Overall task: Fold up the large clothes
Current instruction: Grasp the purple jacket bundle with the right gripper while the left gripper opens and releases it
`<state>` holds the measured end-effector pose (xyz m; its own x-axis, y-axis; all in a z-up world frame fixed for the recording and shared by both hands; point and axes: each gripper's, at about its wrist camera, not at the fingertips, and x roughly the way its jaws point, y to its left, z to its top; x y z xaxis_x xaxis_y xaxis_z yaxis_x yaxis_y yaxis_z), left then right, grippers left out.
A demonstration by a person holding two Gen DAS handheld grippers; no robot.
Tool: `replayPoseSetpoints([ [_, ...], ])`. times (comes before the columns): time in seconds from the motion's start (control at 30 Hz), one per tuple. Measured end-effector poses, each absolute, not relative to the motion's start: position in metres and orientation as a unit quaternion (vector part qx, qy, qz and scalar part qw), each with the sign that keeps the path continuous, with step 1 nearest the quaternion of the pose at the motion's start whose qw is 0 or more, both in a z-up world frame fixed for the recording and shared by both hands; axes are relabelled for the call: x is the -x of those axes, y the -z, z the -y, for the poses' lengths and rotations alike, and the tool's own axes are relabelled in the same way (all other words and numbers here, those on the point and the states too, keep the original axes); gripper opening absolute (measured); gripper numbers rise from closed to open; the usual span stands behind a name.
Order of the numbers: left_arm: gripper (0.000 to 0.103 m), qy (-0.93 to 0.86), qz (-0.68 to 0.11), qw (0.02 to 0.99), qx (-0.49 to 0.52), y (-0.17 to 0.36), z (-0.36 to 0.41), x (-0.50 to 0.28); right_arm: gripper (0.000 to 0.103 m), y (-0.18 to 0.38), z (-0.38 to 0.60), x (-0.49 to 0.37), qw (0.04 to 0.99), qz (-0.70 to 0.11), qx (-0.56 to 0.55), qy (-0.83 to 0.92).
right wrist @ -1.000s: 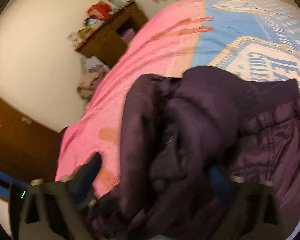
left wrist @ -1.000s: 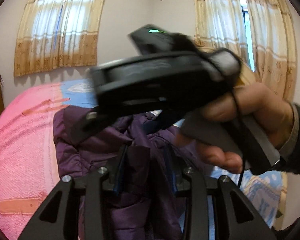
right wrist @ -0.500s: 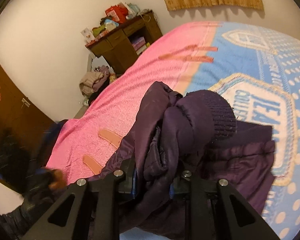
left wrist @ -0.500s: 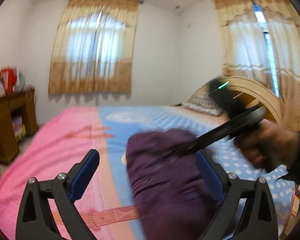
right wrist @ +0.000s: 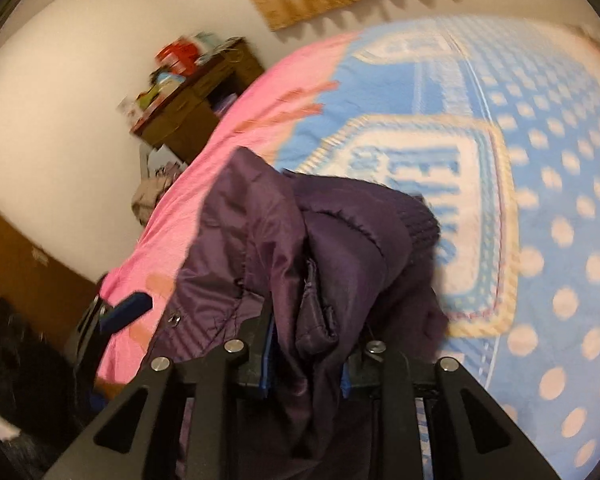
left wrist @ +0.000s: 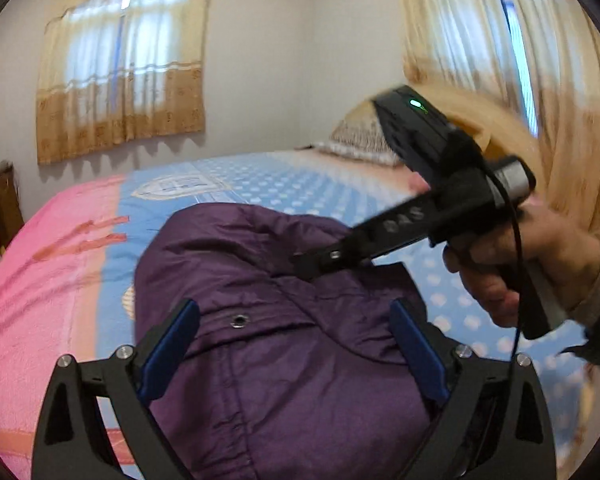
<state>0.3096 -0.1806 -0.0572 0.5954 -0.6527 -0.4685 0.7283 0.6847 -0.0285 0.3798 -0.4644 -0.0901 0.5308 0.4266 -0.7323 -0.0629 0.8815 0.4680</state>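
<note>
A purple padded jacket (left wrist: 284,320) lies bunched on the pink and blue bed cover (left wrist: 60,280). My left gripper (left wrist: 294,348) stands wide open over the jacket's near part, and its blue pads (left wrist: 172,344) sit apart from the cloth. In the right wrist view my right gripper (right wrist: 306,364) pinches a thick fold of the jacket (right wrist: 300,264). Its jaws are opening slightly, with cloth still filling the gap. From the left wrist view the right gripper (left wrist: 312,260), held in a hand (left wrist: 540,256), reaches the jacket's far right side.
A wooden desk (right wrist: 196,108) with clutter stands beyond the bed's pink side, with a heap of clothes (right wrist: 152,196) on the floor near it. A pillow (left wrist: 360,144) and a curved headboard lie at the far end. Curtained windows (left wrist: 120,72) line the walls.
My left gripper let go of the jacket cloth, opened wide and drew back. My right gripper closed on a bunch of the jacket and swung across with it.
</note>
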Motion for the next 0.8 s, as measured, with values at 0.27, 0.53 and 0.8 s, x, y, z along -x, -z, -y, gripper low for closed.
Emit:
replayPoseSetpoints([
  [0.27, 0.102, 0.390, -0.233, 0.884, -0.106, 0.073, 0.201, -0.306, 0.047, 0.059, 0.507, -0.335, 0.896, -0.338, -0.272, -0.092],
  [0.53, 0.103, 0.384, -0.239, 0.887, -0.092, 0.075, 0.210, -0.311, 0.046, 0.066, 0.440, -0.370, 0.857, -0.416, -0.251, -0.172],
  [0.8, 0.103, 0.388, -0.236, 0.887, -0.088, 0.063, 0.199, -0.290, 0.045, 0.089, 0.447, -0.394, 0.828, -0.484, -0.240, -0.148],
])
